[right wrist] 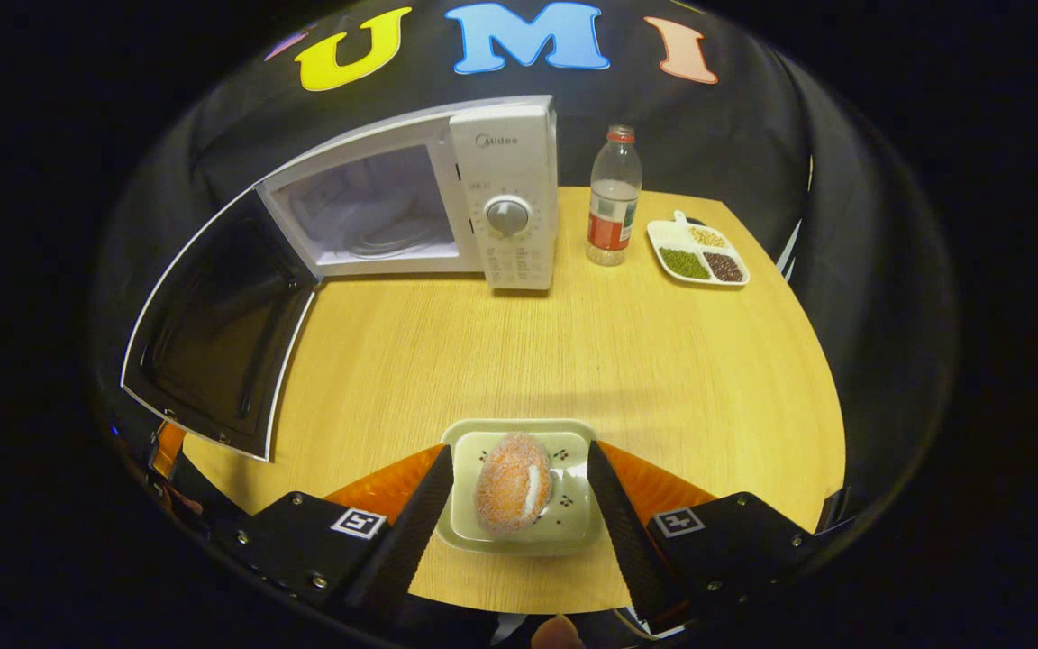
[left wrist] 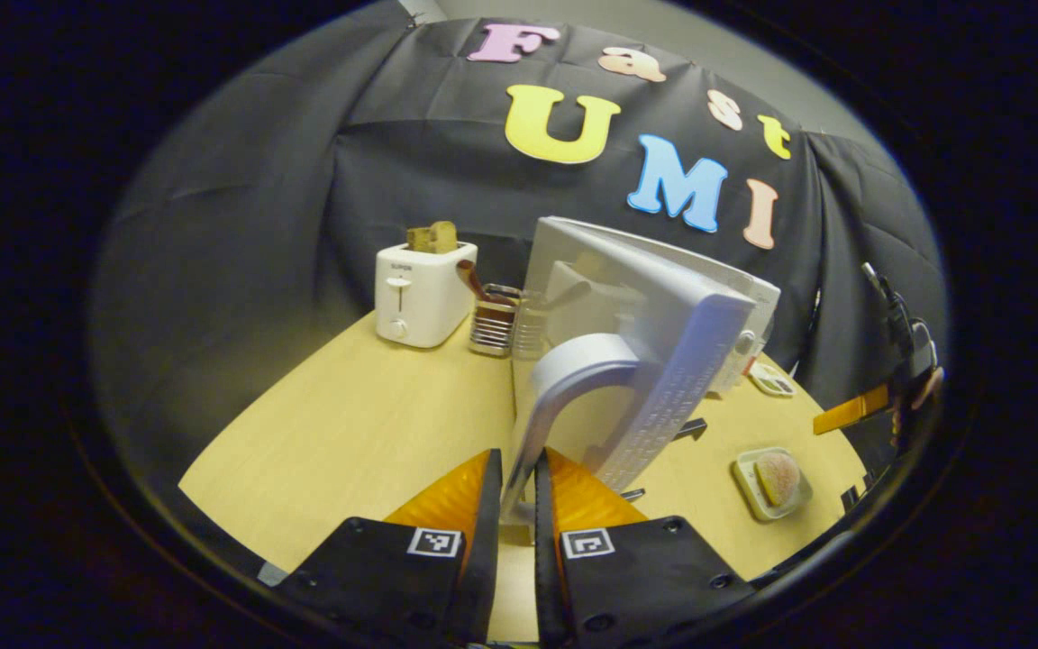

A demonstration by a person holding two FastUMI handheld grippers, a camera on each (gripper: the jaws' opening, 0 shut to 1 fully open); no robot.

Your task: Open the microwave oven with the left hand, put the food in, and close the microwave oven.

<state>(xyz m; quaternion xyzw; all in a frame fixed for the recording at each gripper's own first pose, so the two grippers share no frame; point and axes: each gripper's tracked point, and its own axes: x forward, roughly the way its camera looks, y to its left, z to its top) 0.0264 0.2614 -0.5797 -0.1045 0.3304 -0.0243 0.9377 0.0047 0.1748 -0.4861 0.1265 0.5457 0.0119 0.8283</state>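
Left gripper (left wrist: 516, 491) clamps door handle (left wrist: 564, 379); right gripper (right wrist: 519, 491) straddles plate (right wrist: 519, 532).

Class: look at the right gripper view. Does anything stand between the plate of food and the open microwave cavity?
Nothing visible does. Bare table lies between the plate with the food and the microwave cavity. The door is swung open to the side; the bottle stands off the path.

On the table (right wrist: 708, 361), a bottle (right wrist: 614, 194) stands right of the microwave (right wrist: 505, 194); a plate (right wrist: 519, 487) with food (right wrist: 512, 484) lies in front.
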